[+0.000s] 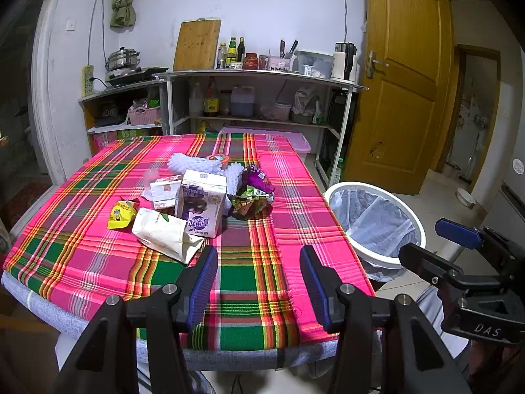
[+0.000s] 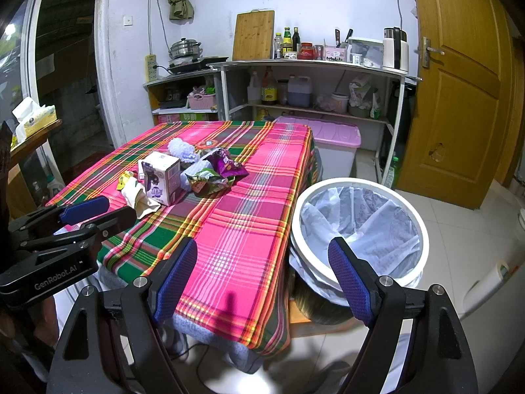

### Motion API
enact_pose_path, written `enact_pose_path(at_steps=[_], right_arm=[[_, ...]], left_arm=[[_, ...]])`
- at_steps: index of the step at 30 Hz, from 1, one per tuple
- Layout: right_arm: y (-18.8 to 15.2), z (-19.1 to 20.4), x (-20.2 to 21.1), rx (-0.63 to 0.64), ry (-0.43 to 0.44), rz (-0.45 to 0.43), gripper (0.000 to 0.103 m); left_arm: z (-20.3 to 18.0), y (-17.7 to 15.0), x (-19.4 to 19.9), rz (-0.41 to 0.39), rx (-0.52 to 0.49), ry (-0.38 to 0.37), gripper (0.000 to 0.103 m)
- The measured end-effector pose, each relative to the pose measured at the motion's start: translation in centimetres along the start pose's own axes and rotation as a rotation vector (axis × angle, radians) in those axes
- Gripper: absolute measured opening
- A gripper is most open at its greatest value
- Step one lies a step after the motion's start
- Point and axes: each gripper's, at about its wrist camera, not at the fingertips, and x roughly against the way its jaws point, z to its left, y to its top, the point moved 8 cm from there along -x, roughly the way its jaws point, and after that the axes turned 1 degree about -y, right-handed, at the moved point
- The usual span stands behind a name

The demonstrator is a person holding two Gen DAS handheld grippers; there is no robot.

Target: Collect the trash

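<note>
Trash heaped mid-table, both grippers empty

Trash sits in one cluster near the middle of the table [image 1: 98,256], on a pink, green and yellow plaid cloth. Contents: a purple-and-white drink carton [image 1: 201,207] standing upright; a cream paper bag [image 1: 165,238] lying on its side, touching the carton's near corner; a yellow wrapper [image 1: 121,216] just left of the bag; a crumpled purple and green snack wrapper [image 1: 252,193] right of the carton; white foam netting [image 1: 193,162] behind the carton.

Bin [image 2: 361,229], white-rimmed and lined with a clear bag, stands on the floor just beside the table's right edge.

Left gripper [image 1: 259,282] hovers over the near table edge, jaws apart, nothing between the blue pads, well short of the pile. Right gripper [image 2: 262,279] is held between table corner and bin, jaws wide apart, likewise empty.

Background: shelf unit along the wall, wooden door at right.
</note>
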Motion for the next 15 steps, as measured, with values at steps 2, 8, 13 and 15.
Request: enact_pose_path(at_steps=[2,8,13,15], right_arm=[[-0.01,0.00,-0.01,0.000,-0.001,0.000,0.082],[-0.01,0.01,-0.02,0.001,-0.001,0.000,0.082],[-0.03,0.01,-0.03,0.001,-0.001,0.001,0.082],[-0.03,0.02,-0.02,0.001,0.000,0.001,0.082]], left_arm=[[-0.01,-0.03,-0.05,0.000,0.001,0.000,0.052],[-0.13,0.08,0.26,0.001,0.000,-0.001,0.052],[-0.12,0.08,0.27,0.000,0.001,-0.001,0.052],[-0.12,0.07,0.26,0.001,0.001,-0.002,0.052]])
